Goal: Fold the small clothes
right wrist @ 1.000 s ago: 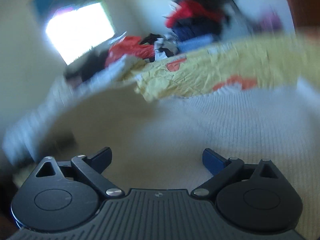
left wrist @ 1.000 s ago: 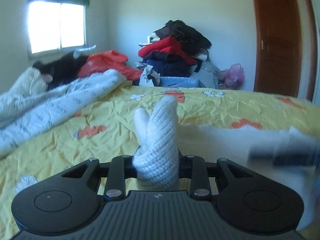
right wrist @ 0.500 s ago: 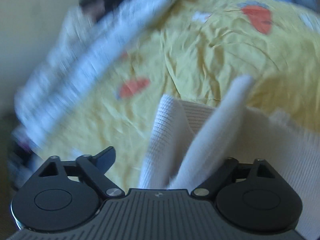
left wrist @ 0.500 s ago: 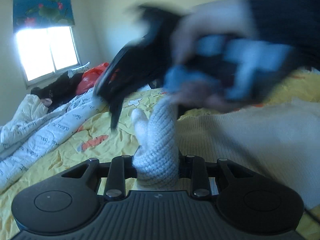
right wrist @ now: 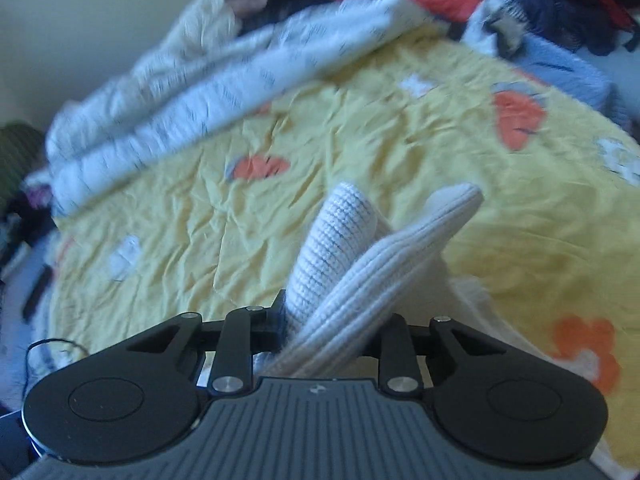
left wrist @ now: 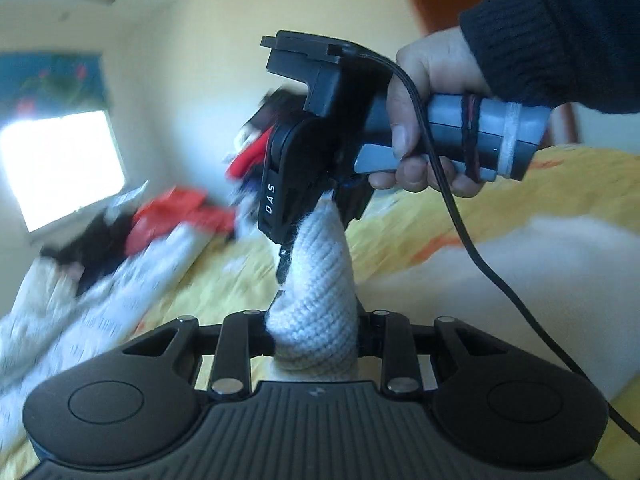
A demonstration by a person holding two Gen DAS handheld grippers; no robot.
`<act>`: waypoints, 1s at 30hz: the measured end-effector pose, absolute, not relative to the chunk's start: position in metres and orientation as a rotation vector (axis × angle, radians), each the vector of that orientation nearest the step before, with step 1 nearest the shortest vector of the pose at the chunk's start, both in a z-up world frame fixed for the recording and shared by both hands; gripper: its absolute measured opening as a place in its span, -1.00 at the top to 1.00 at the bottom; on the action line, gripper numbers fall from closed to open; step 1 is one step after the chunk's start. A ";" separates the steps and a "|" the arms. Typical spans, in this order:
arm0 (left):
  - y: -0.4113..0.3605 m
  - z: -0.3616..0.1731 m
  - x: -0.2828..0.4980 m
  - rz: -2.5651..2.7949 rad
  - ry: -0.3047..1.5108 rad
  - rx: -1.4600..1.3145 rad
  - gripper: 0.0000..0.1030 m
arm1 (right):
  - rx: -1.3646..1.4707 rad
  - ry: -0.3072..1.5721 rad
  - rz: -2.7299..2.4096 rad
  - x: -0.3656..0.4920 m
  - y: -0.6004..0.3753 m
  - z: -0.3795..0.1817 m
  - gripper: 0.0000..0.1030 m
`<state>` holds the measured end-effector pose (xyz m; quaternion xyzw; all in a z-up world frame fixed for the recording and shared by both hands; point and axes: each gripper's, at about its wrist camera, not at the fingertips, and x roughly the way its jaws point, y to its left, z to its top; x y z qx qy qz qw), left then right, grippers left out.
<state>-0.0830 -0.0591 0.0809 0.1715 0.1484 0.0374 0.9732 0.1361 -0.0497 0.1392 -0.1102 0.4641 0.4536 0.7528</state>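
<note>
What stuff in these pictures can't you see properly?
- Left gripper: left wrist view, its fingertips are buried in the white knit garment it grips.
- Right gripper: right wrist view, its jaws have just closed on the same knit; the folds cover the tips.
- Clothes pile: left wrist view, blurred, partly behind the other gripper.
- Quilt: right wrist view, print too smeared to read.
- Garment's whole shape: cut off by both gripper bodies.

White knit garment [left wrist: 316, 300], bunched upright, lifted off the bed.
</note>
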 end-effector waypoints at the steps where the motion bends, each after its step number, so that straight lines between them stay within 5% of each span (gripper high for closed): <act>1: -0.074 0.084 -0.083 0.041 0.279 0.362 0.45 | -0.230 0.998 0.984 0.137 -0.070 0.146 0.47; 8: -0.175 0.085 -0.083 -0.202 0.207 0.424 0.45 | -0.117 0.967 0.835 0.134 -0.227 0.156 0.49; 17: -0.261 0.022 -0.076 -0.373 0.302 0.599 0.43 | 0.117 1.014 0.659 0.125 -0.340 0.074 0.48; 19: -0.261 0.009 -0.079 -0.373 0.270 0.666 0.39 | 0.211 0.996 0.632 0.124 -0.350 0.064 0.16; 20: -0.260 0.007 -0.083 -0.380 0.245 0.689 0.33 | 0.242 0.998 0.606 0.123 -0.355 0.060 -0.23; 22: -0.247 0.017 -0.092 -0.419 0.219 0.688 0.26 | 0.328 0.964 0.563 0.123 -0.372 0.063 -0.30; 24: -0.227 0.032 -0.110 -0.456 0.154 0.676 0.07 | 0.444 0.874 0.534 0.118 -0.396 0.074 -0.32; 26: -0.199 0.039 -0.131 -0.450 0.029 0.671 -0.79 | 0.500 0.761 0.473 0.108 -0.416 0.091 -0.34; 30: -0.185 0.014 -0.136 -0.400 -0.016 0.843 -0.87 | 0.486 0.709 0.526 0.098 -0.413 0.110 -0.32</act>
